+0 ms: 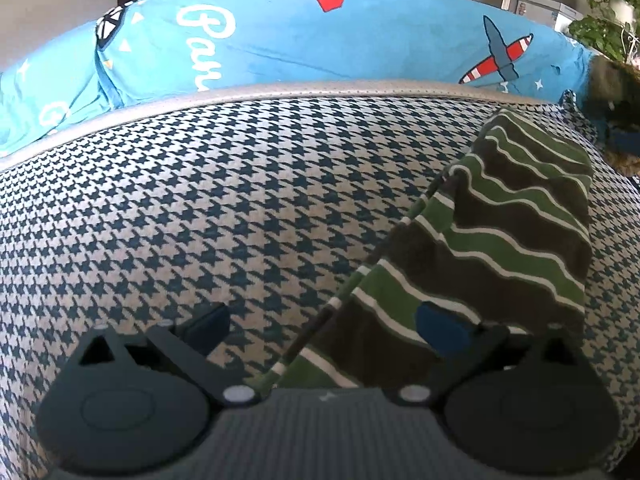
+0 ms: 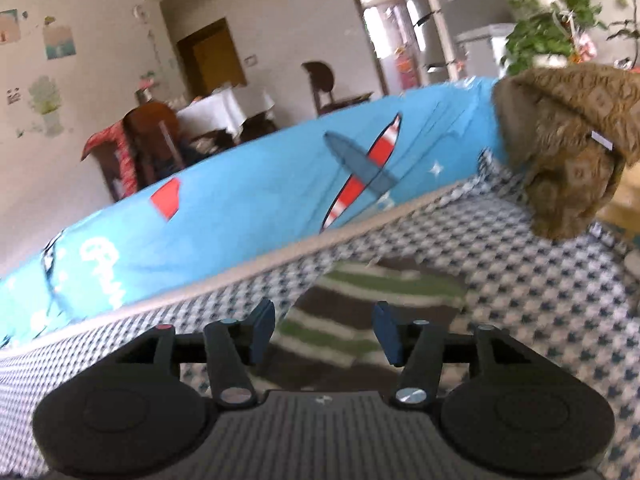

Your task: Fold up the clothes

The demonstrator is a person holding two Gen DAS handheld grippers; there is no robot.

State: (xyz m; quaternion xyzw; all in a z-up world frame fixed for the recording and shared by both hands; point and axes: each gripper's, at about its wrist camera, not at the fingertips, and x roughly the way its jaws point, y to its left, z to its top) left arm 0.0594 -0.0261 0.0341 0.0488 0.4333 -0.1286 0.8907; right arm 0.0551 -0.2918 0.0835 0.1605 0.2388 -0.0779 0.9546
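Note:
A green, dark brown and white striped garment (image 1: 516, 232) lies folded into a long strip on the houndstooth sofa seat (image 1: 200, 208), running from near my left gripper toward the back right. My left gripper (image 1: 324, 328) is open wide just above the seat; its left fingertip (image 1: 208, 326) hangs over bare seat, its right fingertip (image 1: 440, 330) over the garment's near end. In the right wrist view the same garment (image 2: 352, 312) lies ahead, and my right gripper (image 2: 326, 332) is open above its near edge, holding nothing.
A blue cushion (image 1: 320, 40) printed with planes and lettering runs along the back of the seat (image 2: 540, 300). A brown plush cloth (image 2: 568, 148) hangs over the right end. Houseplants (image 2: 548, 12), chairs and a table stand in the room behind.

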